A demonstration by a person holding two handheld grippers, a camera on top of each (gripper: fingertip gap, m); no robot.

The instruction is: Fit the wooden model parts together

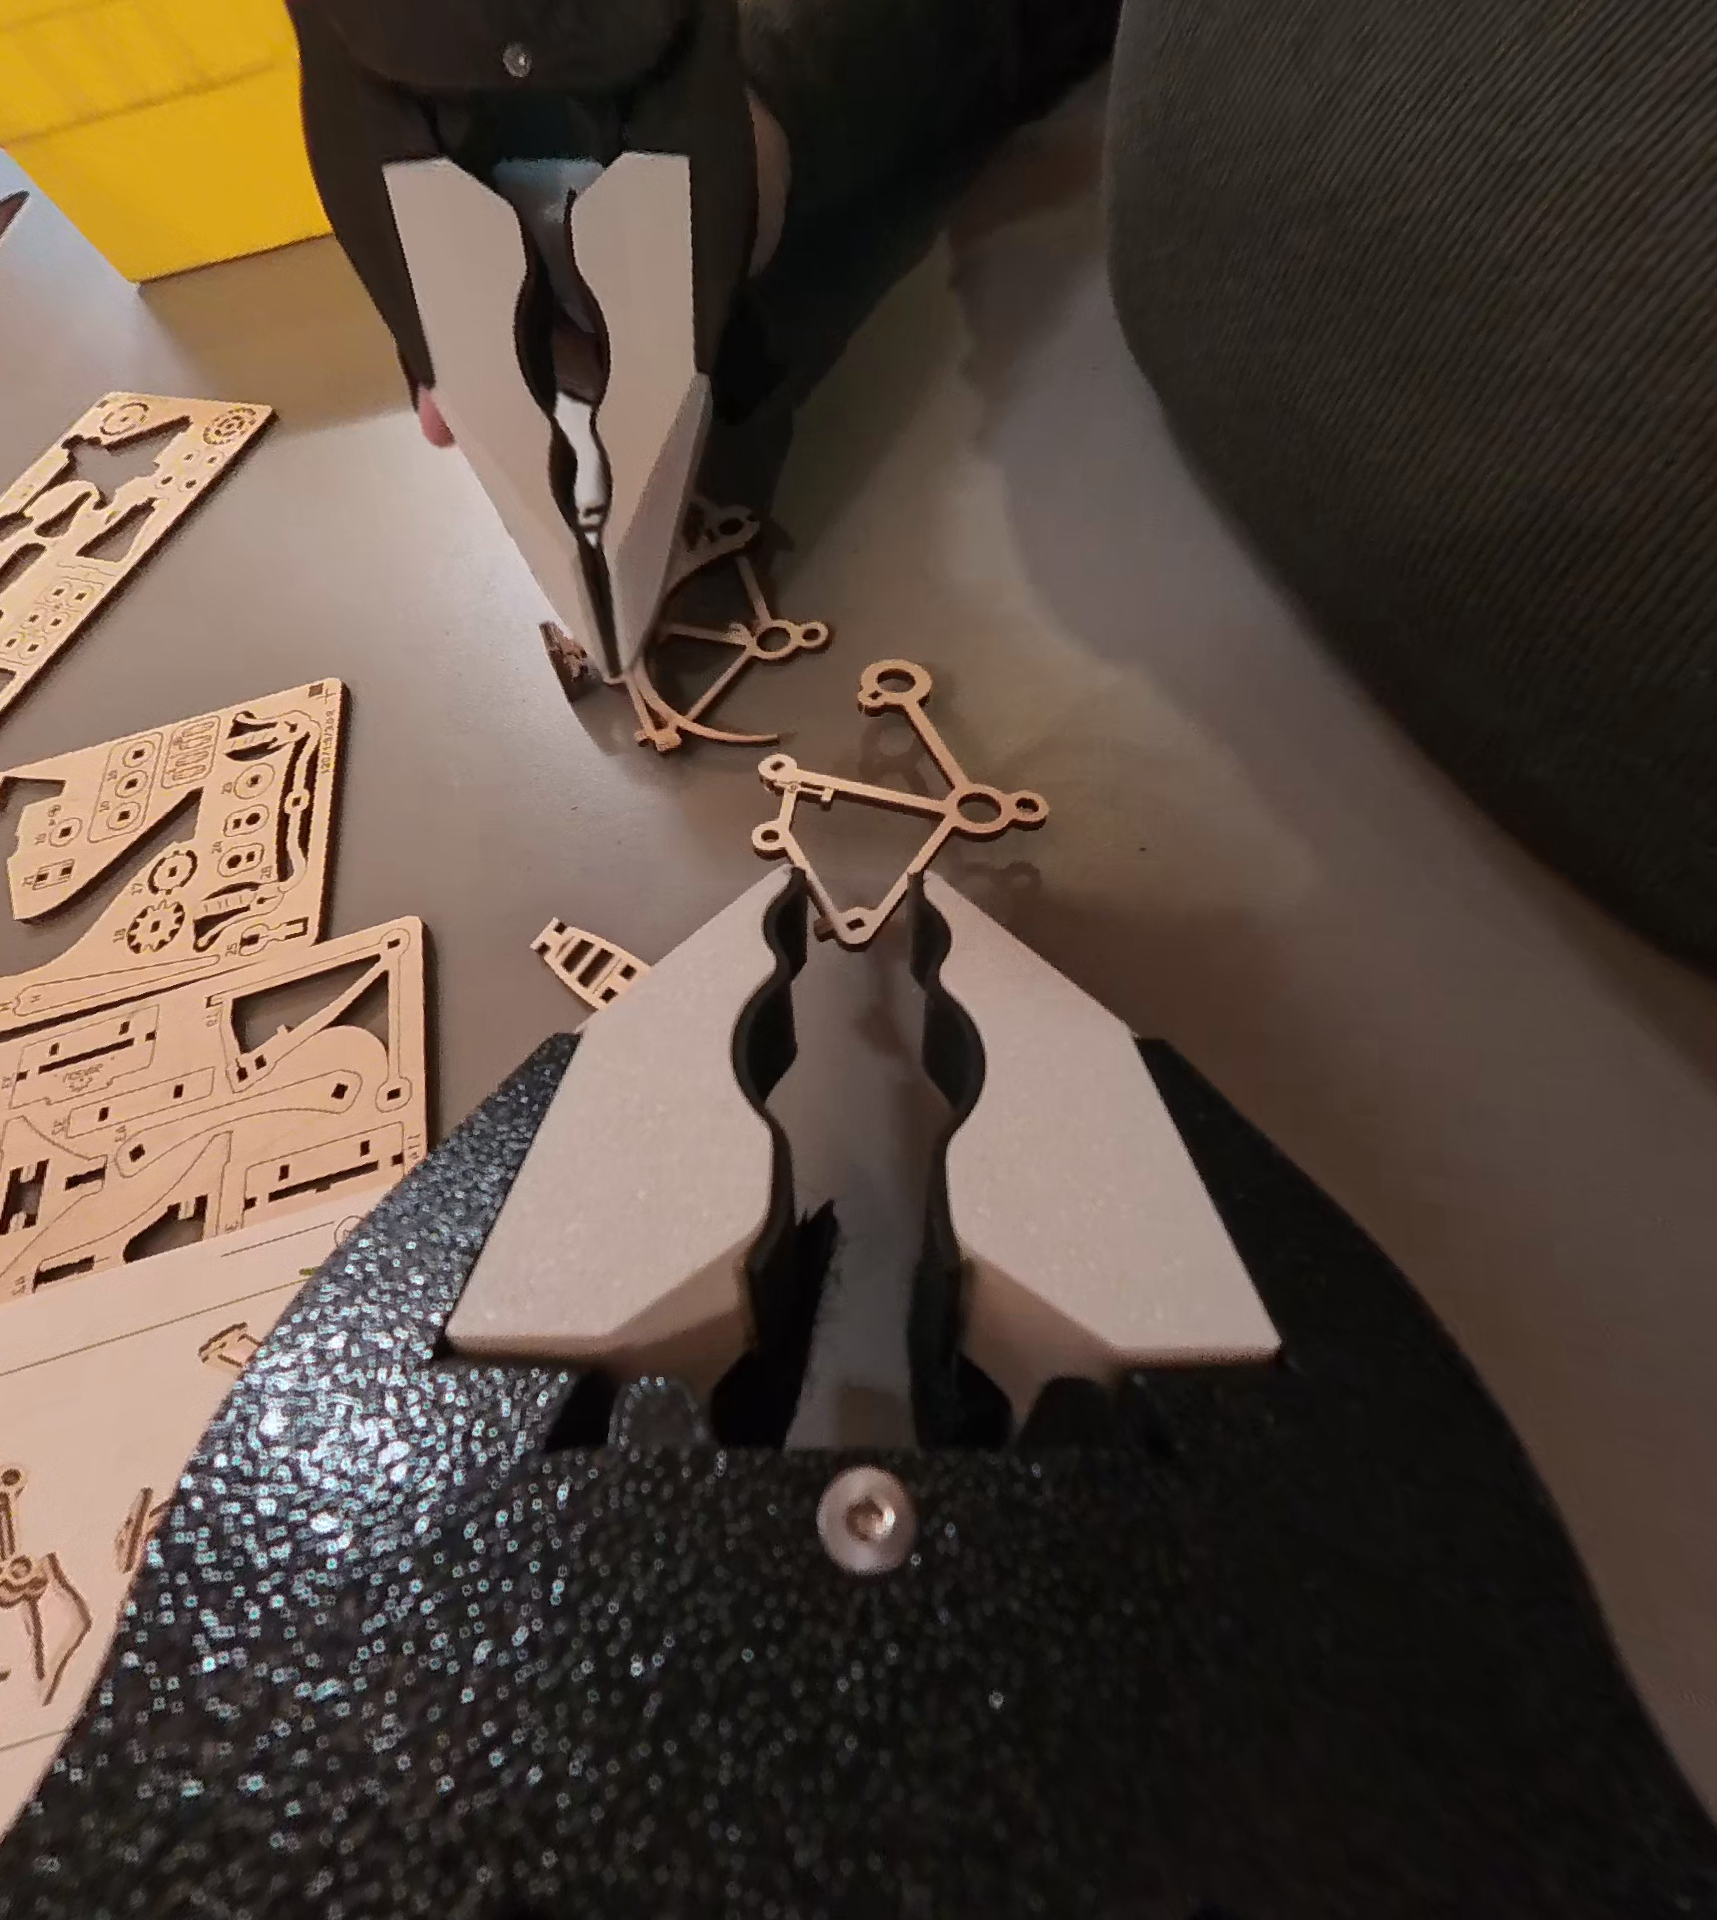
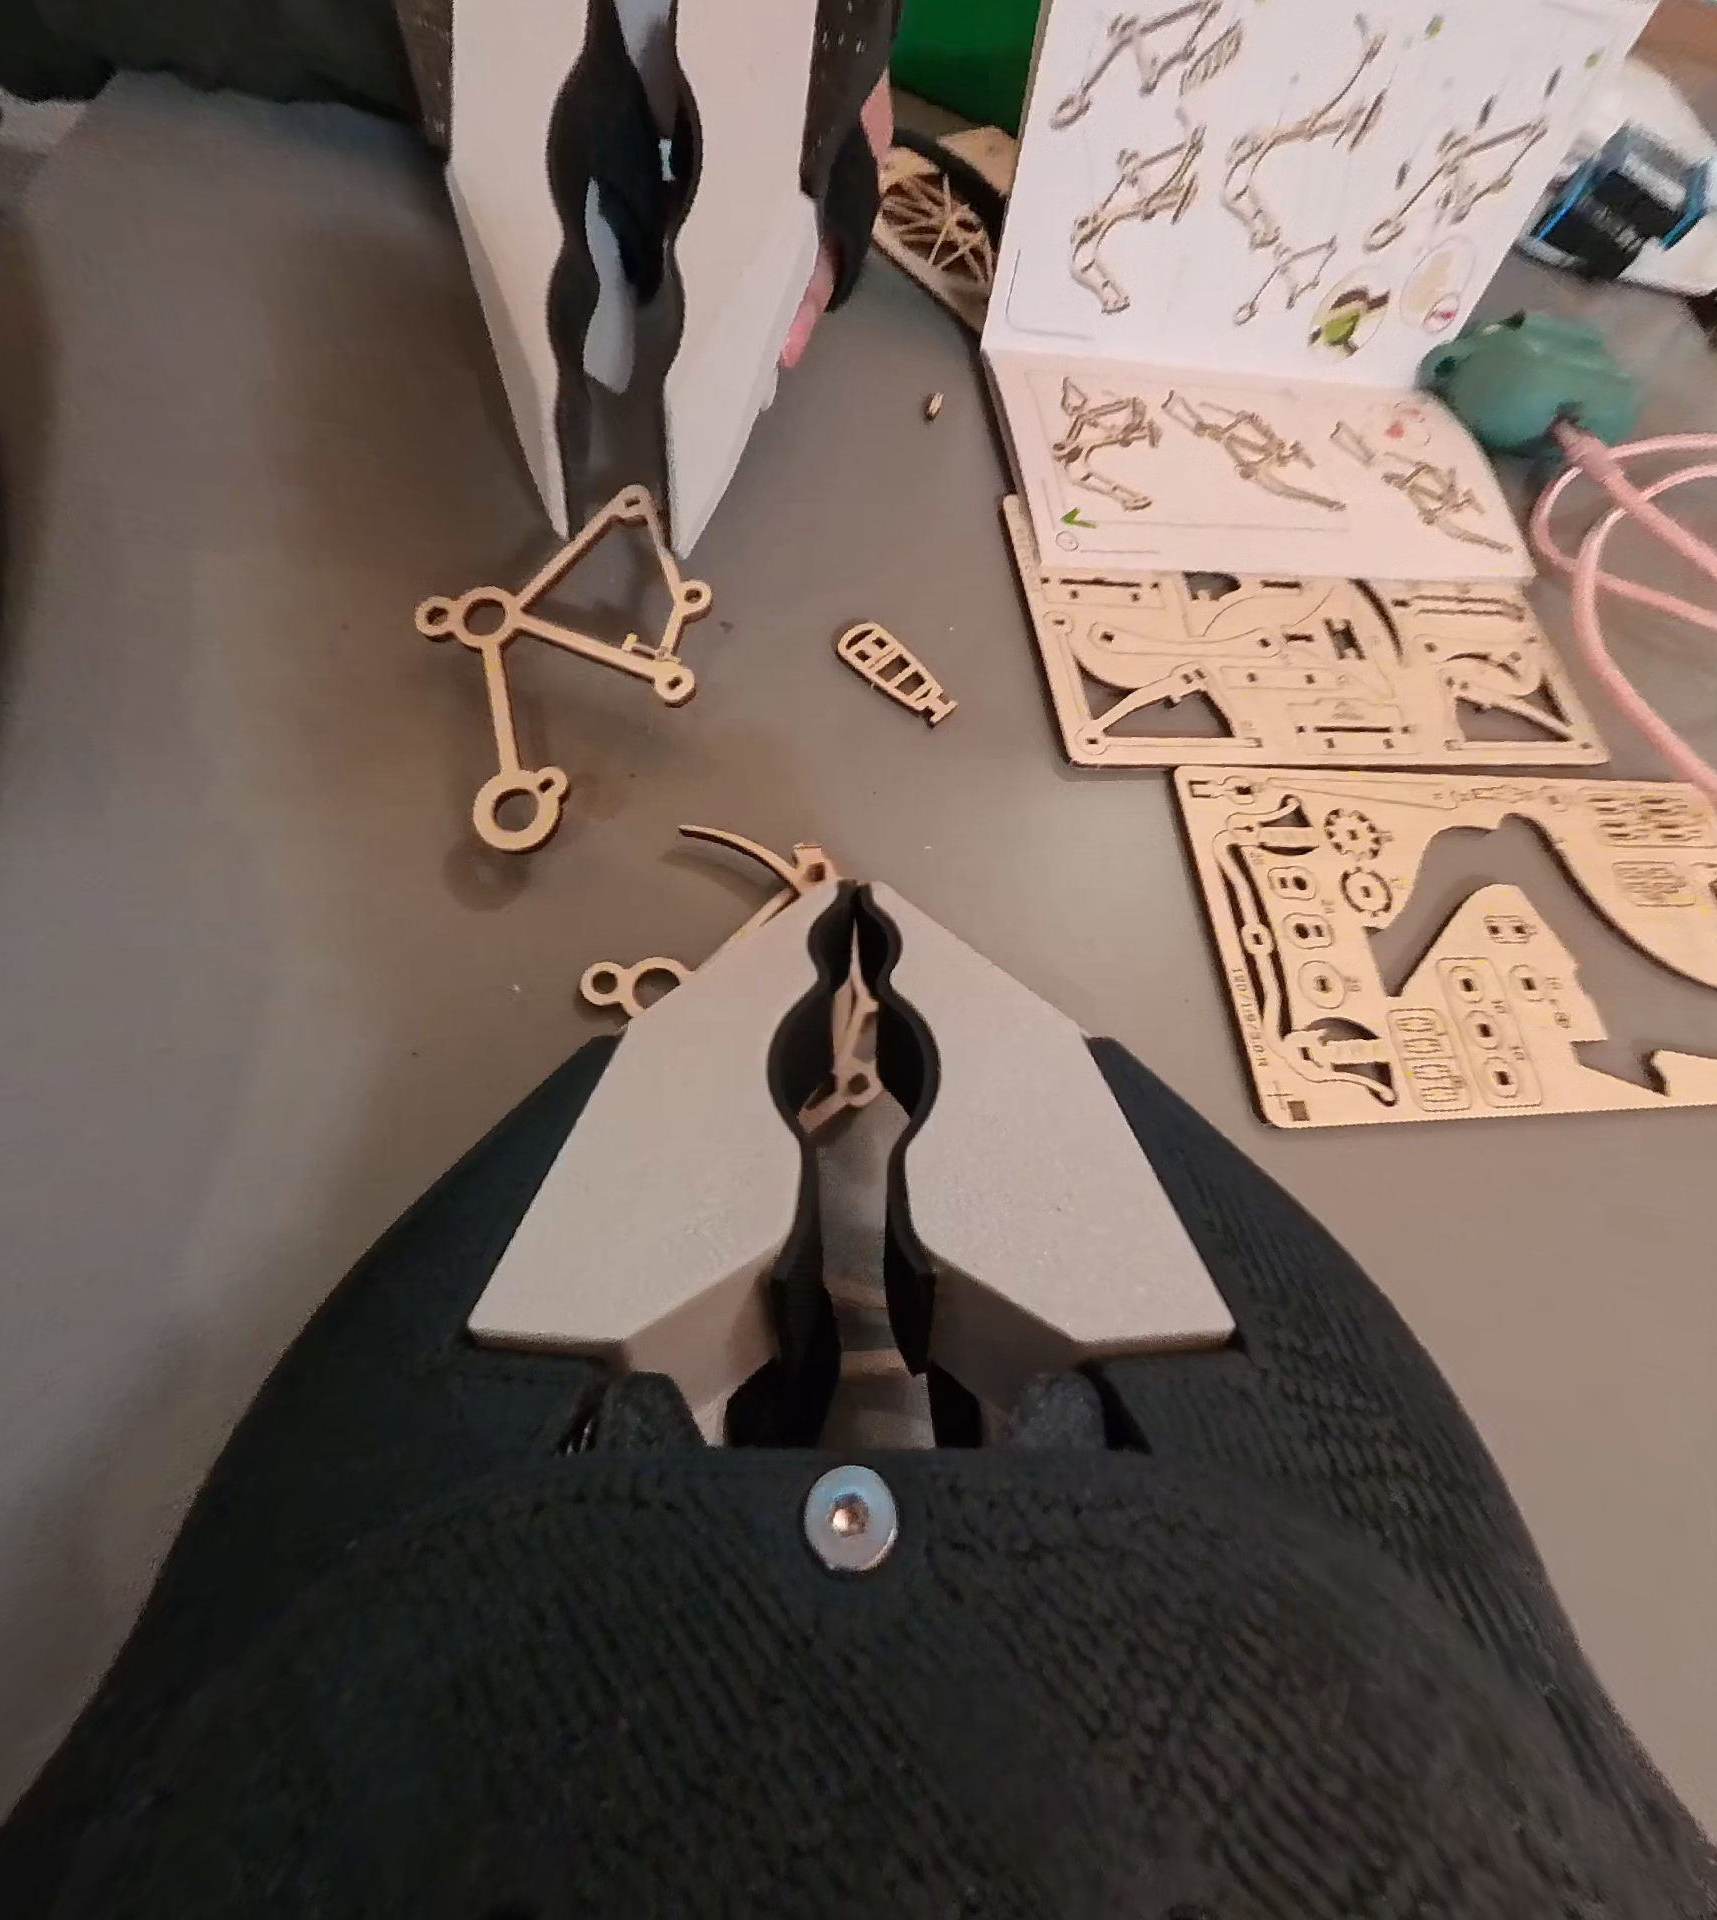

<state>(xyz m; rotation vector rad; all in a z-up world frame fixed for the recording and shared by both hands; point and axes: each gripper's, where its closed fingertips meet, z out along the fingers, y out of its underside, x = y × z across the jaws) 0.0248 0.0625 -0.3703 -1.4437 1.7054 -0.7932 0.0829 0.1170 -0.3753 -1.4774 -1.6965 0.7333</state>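
Note:
A flat wooden frame part [image 1: 937, 821] with rings at its corners lies on the grey table [image 1: 480, 790]. My left gripper [image 1: 856, 891] is open, and its tips stand on either side of the frame's near corner. My right gripper [image 2: 854, 896] is shut on a curved wooden part [image 2: 625, 982] with rings and an arc, held low at the table. In the left wrist view the right gripper [image 1: 610, 649] stands upright on that curved part [image 1: 719, 675]. The right wrist view shows the left gripper [image 2: 625, 530] astride the frame part [image 2: 521, 634].
A small ladder-like wooden piece [image 1: 589, 951] lies beside the left fingers. Laser-cut wooden sheets [image 1: 158, 821] and an instruction booklet [image 2: 1249, 478] lie to one side. A dark fabric object [image 1: 1456, 416], a yellow box [image 1: 137, 125] and pink cables [image 2: 1664, 623] border the table. About 9 centimetres separates my left fingertips from my right. It is some 6 centimetres from my left tips to the small ladder-like wooden piece [image 1: 589, 951]. Look for it in the right wrist view [image 2: 896, 681] too.

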